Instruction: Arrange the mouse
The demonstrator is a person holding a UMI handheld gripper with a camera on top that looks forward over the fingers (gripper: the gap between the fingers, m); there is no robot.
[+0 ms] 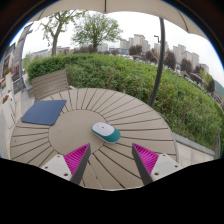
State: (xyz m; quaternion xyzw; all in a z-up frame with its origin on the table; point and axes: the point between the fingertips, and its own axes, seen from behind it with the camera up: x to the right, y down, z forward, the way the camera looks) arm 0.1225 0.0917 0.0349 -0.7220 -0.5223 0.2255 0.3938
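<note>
mouse (105, 131): white-and-teal, lay on the round slatted table, just ahead of the fingers, nearer the left one, untouched
gripper (110, 160): fingers spread wide, nothing between them, magenta pads (76, 157) facing inward
table (140, 120): pale wood slats fanning from the centre
mouse pad (44, 112): dark blue, left of the mouse, well apart
backdrop: green hedge (130, 75), apartment blocks beyond
</note>
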